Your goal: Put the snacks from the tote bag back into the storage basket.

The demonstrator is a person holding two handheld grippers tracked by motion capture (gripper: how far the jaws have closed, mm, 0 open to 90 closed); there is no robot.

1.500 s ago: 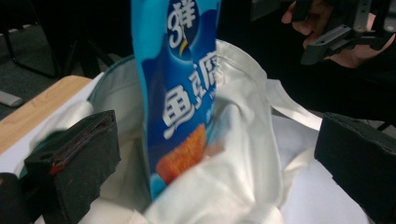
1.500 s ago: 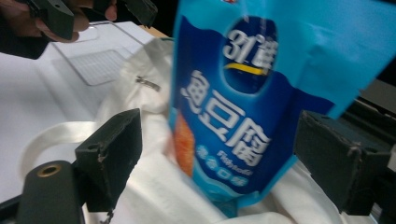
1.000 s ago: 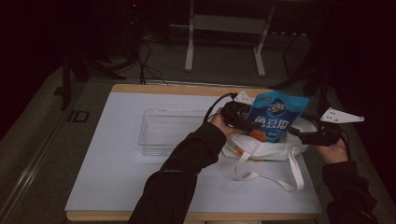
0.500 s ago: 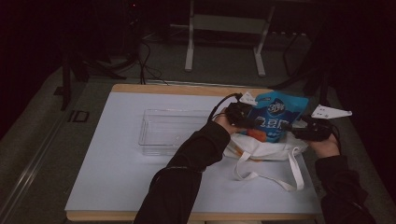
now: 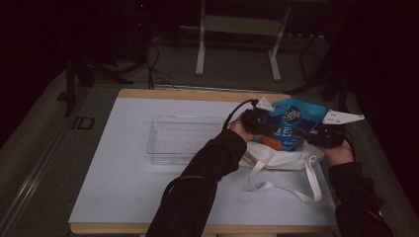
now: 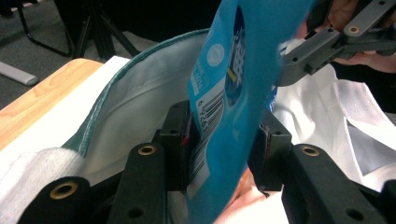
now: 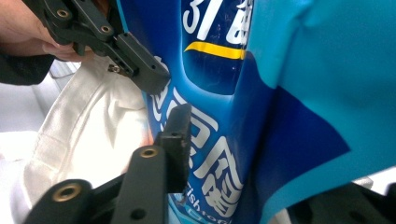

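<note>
While gripper-pinched (image 6: 224, 140), blue snack bag (image 5: 291, 126)

The high view looks forward and down over the whole table (image 5: 123, 197). Each gripper view rides low and very close, looking along its jaws. All three share the blue packet (image 5: 291, 129) (image 6: 243, 93) (image 7: 261, 116) above the white bag (image 5: 276, 160).

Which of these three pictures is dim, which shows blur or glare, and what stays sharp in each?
High view: dim, its edges sink into black; the blue packet and white bag stay readable. Left gripper view: brighter, the barcode is sharp, while the packet's top edge smears with motion blur. Right gripper view: the packet sits very close, soft glare on its gloss; the black pad is crisp.
</note>
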